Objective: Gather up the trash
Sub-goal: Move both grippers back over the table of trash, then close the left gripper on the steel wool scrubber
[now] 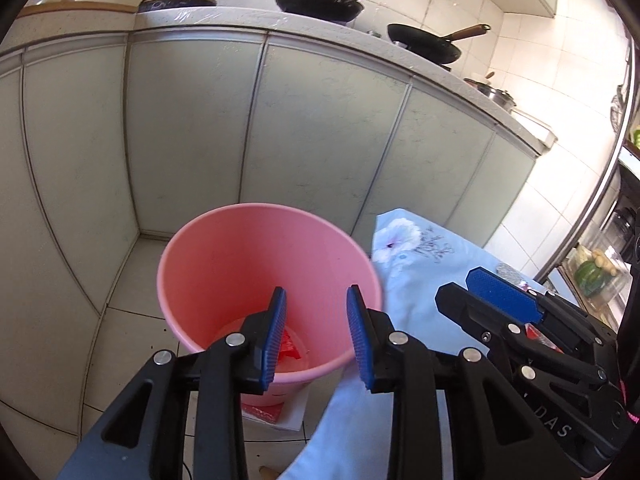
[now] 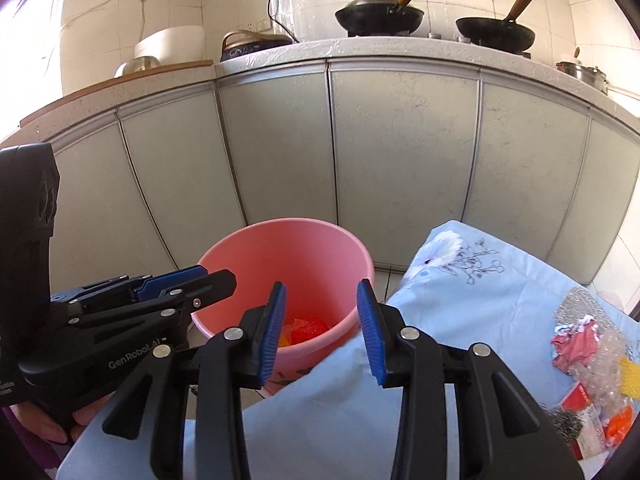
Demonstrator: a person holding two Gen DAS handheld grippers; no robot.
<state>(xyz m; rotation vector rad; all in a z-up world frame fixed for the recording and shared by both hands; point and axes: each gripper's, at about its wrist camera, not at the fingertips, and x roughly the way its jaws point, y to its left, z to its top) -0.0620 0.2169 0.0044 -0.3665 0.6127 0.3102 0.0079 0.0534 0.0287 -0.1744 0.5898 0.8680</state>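
A pink bin (image 1: pixel 224 264) stands on the tiled floor beside a table with a light blue flowered cloth (image 1: pixel 416 280). Red and orange trash (image 2: pixel 308 330) lies at its bottom, also seen in the left wrist view (image 1: pixel 288 348). My left gripper (image 1: pixel 316 332) is open and empty above the bin's near rim. My right gripper (image 2: pixel 322 328) is open and empty over the bin (image 2: pixel 288 256) and the cloth's edge (image 2: pixel 480 292). Each gripper shows in the other's view, the right one (image 1: pixel 496 292) and the left one (image 2: pixel 188 280). A pile of wrappers, bubble wrap and scraps (image 2: pixel 592 364) lies on the cloth at the right.
Grey-green cabinet doors (image 2: pixel 400 152) run behind the bin under a counter with two black woks (image 2: pixel 380 16), a pot (image 2: pixel 584 72) and a rice cooker (image 2: pixel 172 46). A red-and-white paper (image 1: pixel 276 412) lies on the floor under the bin.
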